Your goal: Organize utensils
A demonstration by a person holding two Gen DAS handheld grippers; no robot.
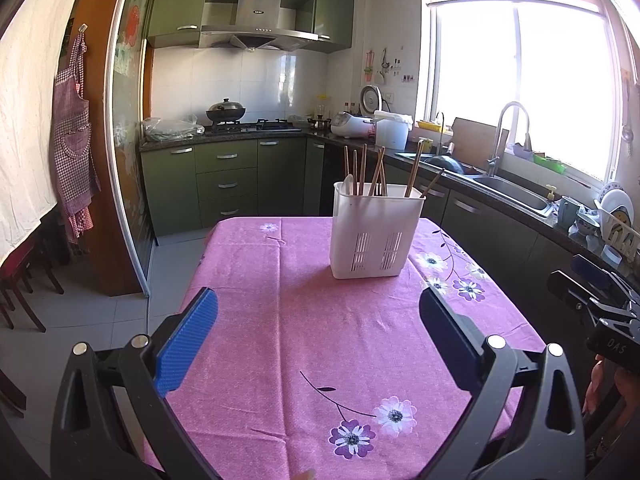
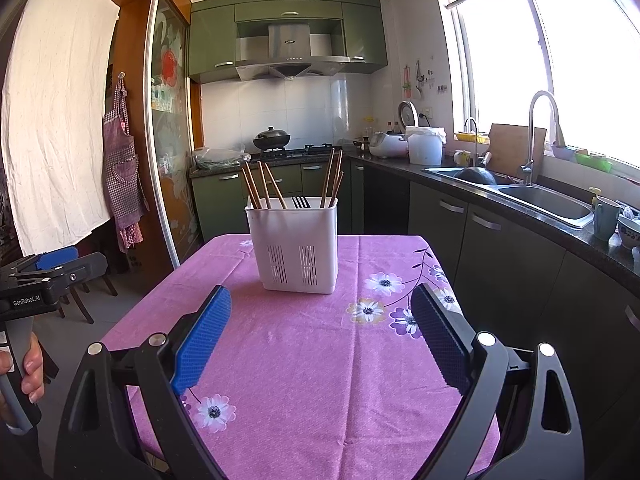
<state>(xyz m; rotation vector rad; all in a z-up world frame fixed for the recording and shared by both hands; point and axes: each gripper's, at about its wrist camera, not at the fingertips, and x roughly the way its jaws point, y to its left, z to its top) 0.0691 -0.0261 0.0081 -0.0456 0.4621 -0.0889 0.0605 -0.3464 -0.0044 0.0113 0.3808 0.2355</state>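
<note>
We hold both tools above the pink-clothed surface (image 1: 320,340), the left tool (image 1: 318,320) and right tool (image 2: 320,316) each spread wide and empty. The white utensil holder (image 1: 374,234) stands upright toward the far end, wooden chopsticks (image 1: 362,168) leaning inside it, well apart from both tools.

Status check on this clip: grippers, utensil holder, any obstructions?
Left hand-held gripper open, empty. Right hand-held gripper open, empty. White utensil holder upright on pink tablecloth, chopsticks standing inside. Nothing blocking approach.
</note>
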